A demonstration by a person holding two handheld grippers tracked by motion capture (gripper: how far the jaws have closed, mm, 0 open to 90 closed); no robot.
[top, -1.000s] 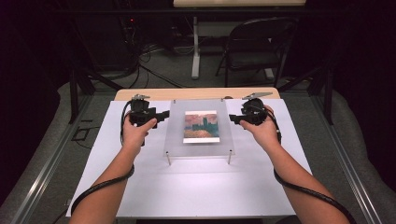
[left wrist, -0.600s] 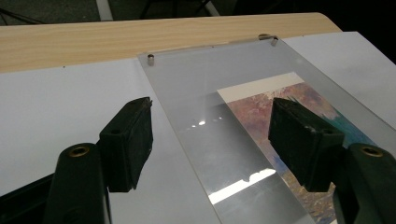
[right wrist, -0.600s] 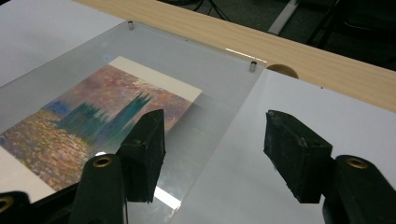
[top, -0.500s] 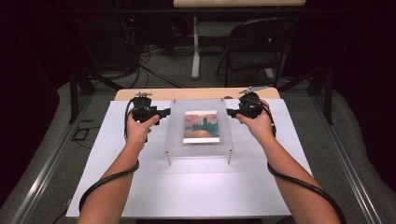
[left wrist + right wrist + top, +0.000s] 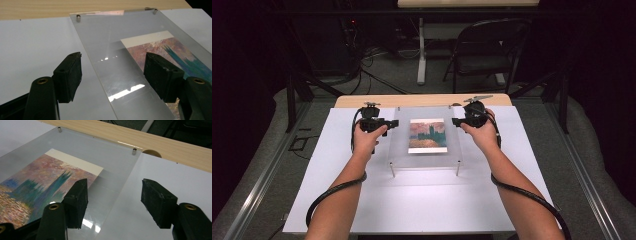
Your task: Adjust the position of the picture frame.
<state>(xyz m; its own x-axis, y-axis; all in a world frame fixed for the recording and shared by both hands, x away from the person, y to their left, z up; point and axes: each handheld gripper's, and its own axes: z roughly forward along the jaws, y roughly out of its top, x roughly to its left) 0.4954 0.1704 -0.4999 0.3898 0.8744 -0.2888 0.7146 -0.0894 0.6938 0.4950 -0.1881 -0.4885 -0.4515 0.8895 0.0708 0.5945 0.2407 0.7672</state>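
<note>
Fingers of your left gripper gape open astride the frame's left edge; the right gripper's fingers straddle its right edge, pinching nothing. Frame sits mid-picture on the tabletop, raised on pins. Acrylic looks stiff, slick, scratch-prone: take it by opposite edges, evenly.

A black folding chair stands beyond the table, apparently among cables.

Bare white table flanks the raised clear frame; its corner posts block underneath.
</note>
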